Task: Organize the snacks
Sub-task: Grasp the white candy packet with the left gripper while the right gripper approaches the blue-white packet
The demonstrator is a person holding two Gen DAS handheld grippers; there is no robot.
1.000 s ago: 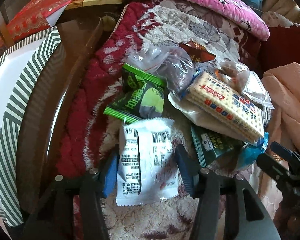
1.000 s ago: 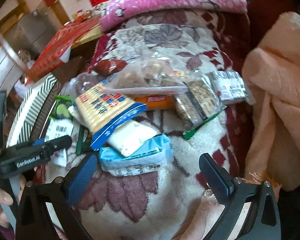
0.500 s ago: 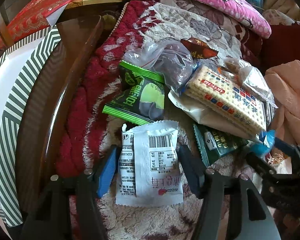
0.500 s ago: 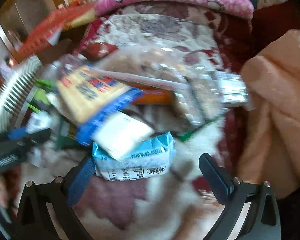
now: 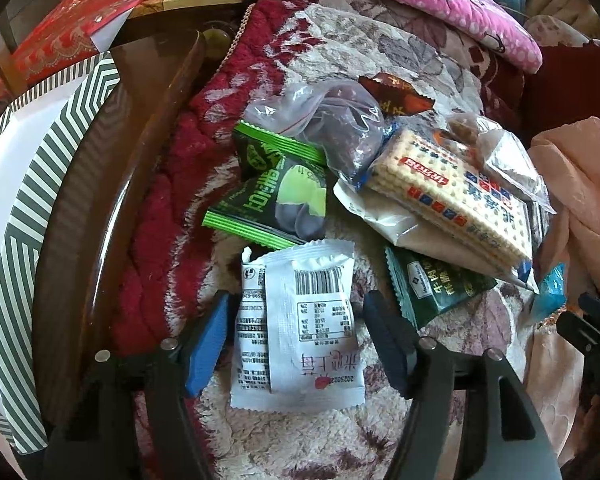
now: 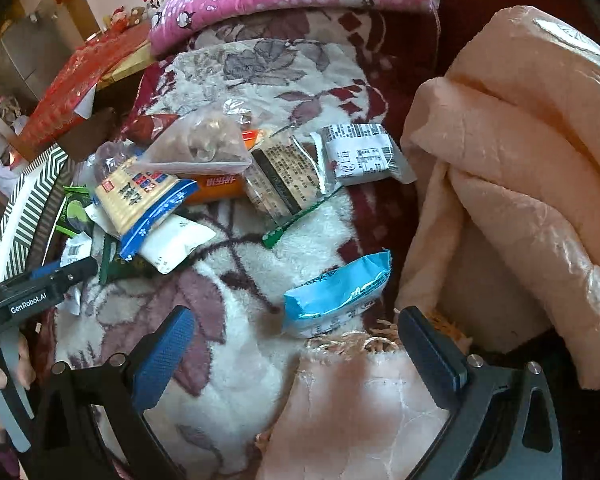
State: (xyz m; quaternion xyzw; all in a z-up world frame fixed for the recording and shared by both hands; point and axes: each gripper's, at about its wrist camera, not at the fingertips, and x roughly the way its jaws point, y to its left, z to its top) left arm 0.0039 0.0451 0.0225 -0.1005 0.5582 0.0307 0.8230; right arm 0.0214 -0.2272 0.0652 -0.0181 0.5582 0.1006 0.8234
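On the blanket: snacks lie in a loose heap on a plush floral blanket, beside a striped box.
Left gripper: points steeply down over two white packets; its jaws have just been opening and stand apart, one on each side of the packets, pads not pressing on them.
White packets: flat on the blanket, overlapping, barcode side up.
Green packets: two, just beyond the white ones, touching each other.
Cracker pack: lies tilted across other wrappers in the heap, right of the green packets.
Clear bag: dark contents, at the far end of the heap against the cracker pack.
Right gripper: jaws wide apart and holding nothing, over the blanket and a pink cloth.
Blue packet: alone on the blanket, well apart from the heap, just ahead of the right jaws, at the pink cloth's edge.
Grey packet: at the far right end of the heap.
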